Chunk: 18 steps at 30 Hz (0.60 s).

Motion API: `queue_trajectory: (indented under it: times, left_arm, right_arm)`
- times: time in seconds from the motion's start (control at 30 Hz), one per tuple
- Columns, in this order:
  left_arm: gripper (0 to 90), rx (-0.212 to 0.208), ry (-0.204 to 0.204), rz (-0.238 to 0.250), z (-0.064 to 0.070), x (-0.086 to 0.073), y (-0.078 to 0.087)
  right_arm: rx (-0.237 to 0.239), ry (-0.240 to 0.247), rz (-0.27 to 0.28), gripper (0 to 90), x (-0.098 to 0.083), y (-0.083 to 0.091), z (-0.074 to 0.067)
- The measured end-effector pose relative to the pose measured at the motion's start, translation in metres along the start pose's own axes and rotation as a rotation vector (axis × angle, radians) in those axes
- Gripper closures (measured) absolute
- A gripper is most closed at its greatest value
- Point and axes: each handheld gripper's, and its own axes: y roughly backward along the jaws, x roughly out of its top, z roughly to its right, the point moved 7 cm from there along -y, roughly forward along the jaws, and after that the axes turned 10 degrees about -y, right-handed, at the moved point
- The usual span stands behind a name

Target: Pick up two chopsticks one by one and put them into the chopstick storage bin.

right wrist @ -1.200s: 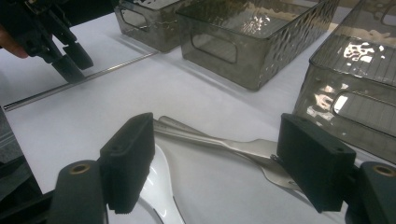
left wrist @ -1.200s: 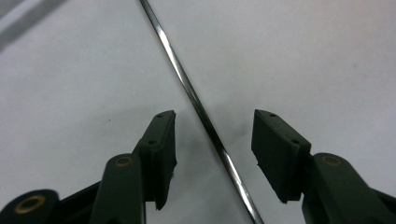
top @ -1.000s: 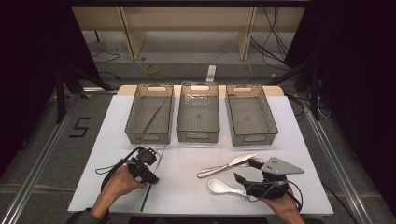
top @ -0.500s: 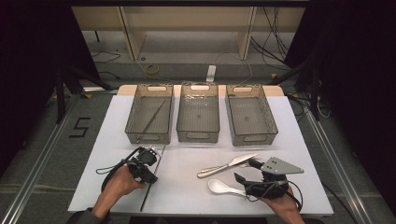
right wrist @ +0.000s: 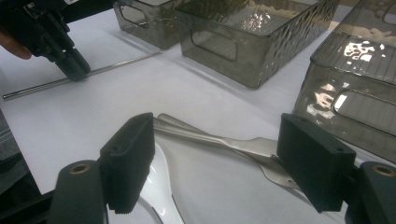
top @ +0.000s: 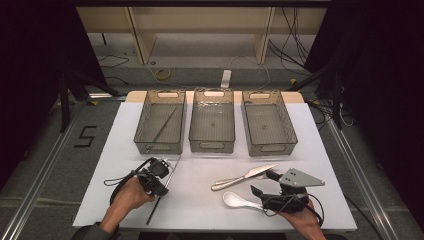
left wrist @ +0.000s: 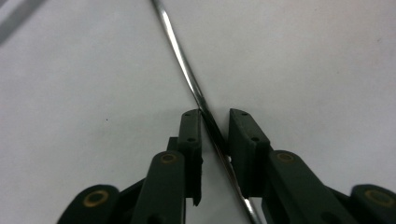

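Left gripper [left wrist: 215, 135], at seven o'clock on the table, has just been closing its jaws around a metal chopstick [left wrist: 187, 74], not yet clamped; pickup looks imminent. Right gripper [right wrist: 215, 158] hangs released.

Three clear plastic bins in a row at the far side of the white table [top: 100, 170]: left bin [top: 144, 120], middle bin [top: 212, 142], right bin [top: 287, 127]. Two thin metal rods: one rod inside the left bin [top: 164, 125], one rod on the table [top: 161, 196]. One butter knife [top: 242, 177]. One white spoon [top: 234, 200]. Two handheld grippers: left gripper [top: 161, 181], right gripper [top: 263, 184]. Two hands, one on each gripper: left hand [top: 129, 196], right hand [top: 300, 220]. The middle and right bins hold nothing countable.
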Motion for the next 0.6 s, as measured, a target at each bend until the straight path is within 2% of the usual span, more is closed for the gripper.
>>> queue_trajectory:
  times: [0.23, 0.5, 0.6]
  left_arm:
    - [84.3, -0.006, 0.0, 0.005, -0.0005, 0.0004, -0.0002]
    - [84.8, -0.014, -0.005, 0.022, -0.0014, 0.0009, 0.0006]
    - [84.9, -0.05, 0.003, 0.054, -0.0006, 0.0037, 0.0042]
  right_arm:
    - [0.0, 0.001, 0.0, 28.9, 0.0001, 0.0002, -0.0002]
    - [0.004, 0.004, 0.002, 29.8, 0.0003, 0.0005, -0.0005]
    - [0.005, 0.004, 0.002, 29.8, 0.0003, 0.0005, -0.0006]
